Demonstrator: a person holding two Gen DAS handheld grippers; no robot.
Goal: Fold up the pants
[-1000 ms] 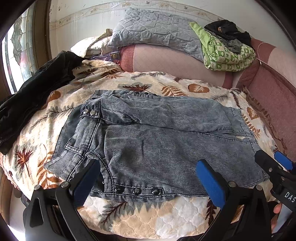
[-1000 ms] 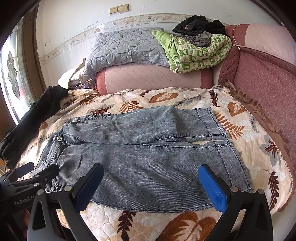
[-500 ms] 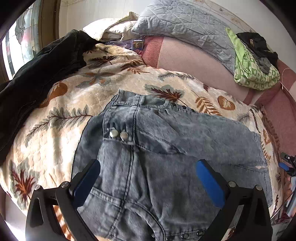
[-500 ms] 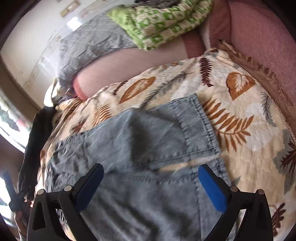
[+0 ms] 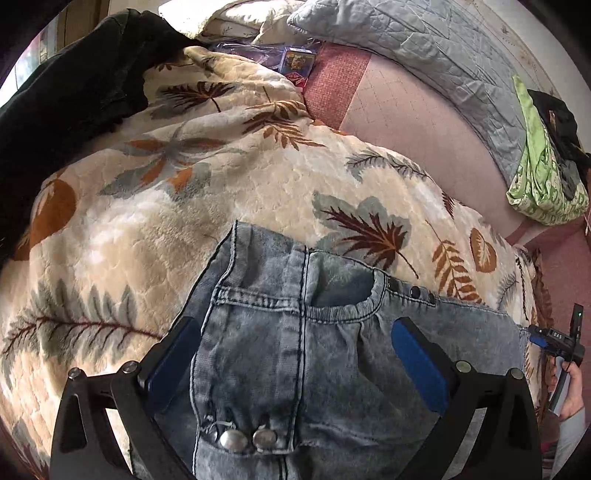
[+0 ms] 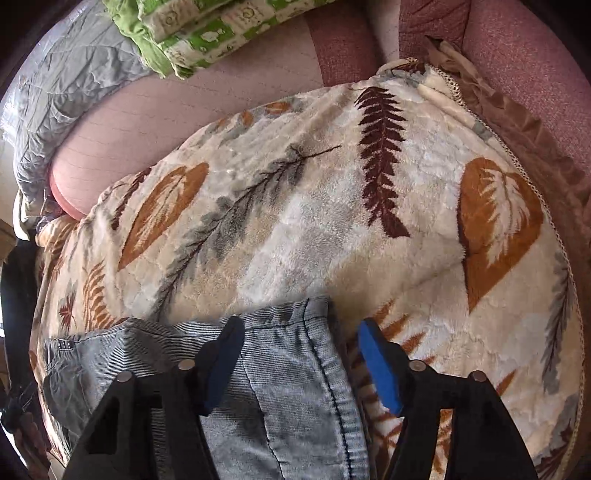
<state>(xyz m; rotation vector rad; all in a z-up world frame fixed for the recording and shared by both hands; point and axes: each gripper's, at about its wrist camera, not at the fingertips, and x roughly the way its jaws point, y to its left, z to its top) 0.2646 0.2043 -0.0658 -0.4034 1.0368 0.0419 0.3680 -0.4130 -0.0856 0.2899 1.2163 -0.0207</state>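
Note:
Grey-blue denim pants point(image 5: 295, 332) lie flat on a leaf-patterned blanket point(image 5: 184, 206). My left gripper point(image 5: 291, 354) is open, low over the waistband's far corner, its blue pads straddling the waistband and pocket; two metal buttons point(image 5: 247, 439) sit near its base. My right gripper point(image 6: 299, 354) is open, low over the far leg's hem corner point(image 6: 295, 325), one pad over the denim and one pad over the blanket just past the hem edge. The right gripper also shows small at the left wrist view's right edge point(image 5: 554, 339).
A black jacket point(image 5: 66, 96) lies at the blanket's left. A pink sofa back point(image 5: 406, 122) carries a grey quilt point(image 5: 406, 40) and a green patterned blanket point(image 6: 207, 29). A pink armrest point(image 6: 517, 66) bounds the right side. Small boxes point(image 5: 299, 62) sit behind the blanket.
Both grippers have moved forward and down from the near edge to the far edge of the pants, left to the waistband corner and right to the hem corner. Both stay open.

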